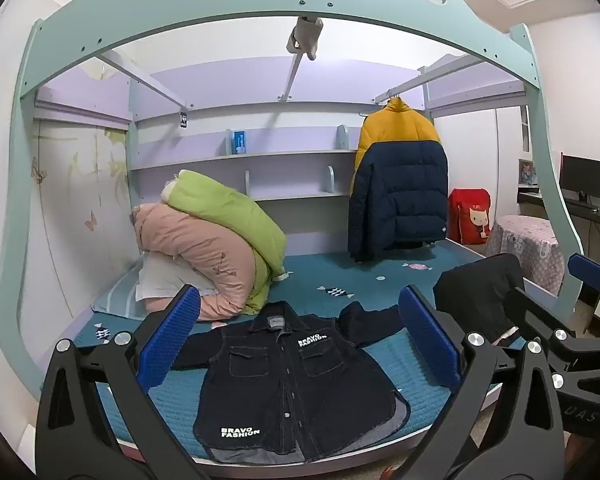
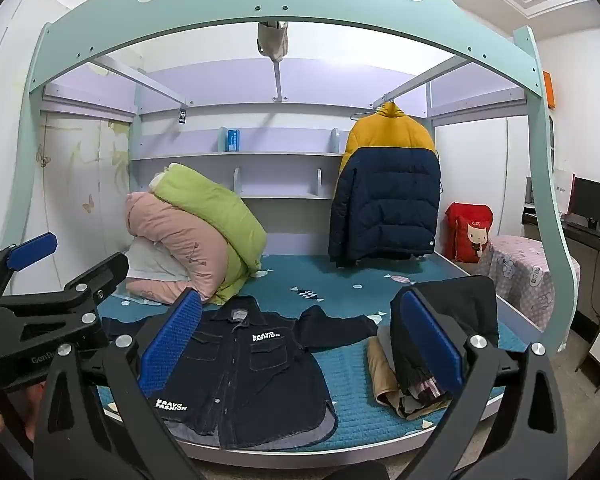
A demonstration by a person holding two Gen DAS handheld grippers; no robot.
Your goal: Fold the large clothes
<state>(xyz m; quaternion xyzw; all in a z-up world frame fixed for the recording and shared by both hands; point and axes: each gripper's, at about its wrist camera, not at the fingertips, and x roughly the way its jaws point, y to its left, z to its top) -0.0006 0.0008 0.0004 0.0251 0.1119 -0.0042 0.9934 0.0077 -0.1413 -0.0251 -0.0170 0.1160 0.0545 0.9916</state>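
Note:
A dark denim jacket (image 1: 288, 384) with white "BRAVO FASHION" lettering lies flat, front up, on the teal mattress (image 1: 396, 360); it also shows in the right wrist view (image 2: 240, 376). Its right sleeve stretches out to the side. My left gripper (image 1: 300, 340) is open and empty, held back from the bed above the jacket. My right gripper (image 2: 300, 344) is open and empty too, between the jacket and a pile of folded clothes (image 2: 424, 360). The left gripper also shows at the left edge of the right wrist view (image 2: 66, 258).
Rolled pink and green quilts (image 1: 216, 248) lie at the bed's back left. A yellow and navy puffer jacket (image 1: 400, 184) hangs at the back right. A red bag (image 1: 470, 216) and a covered stool (image 1: 528, 252) stand right of the bed. The bed frame's arch (image 1: 300, 0) spans overhead.

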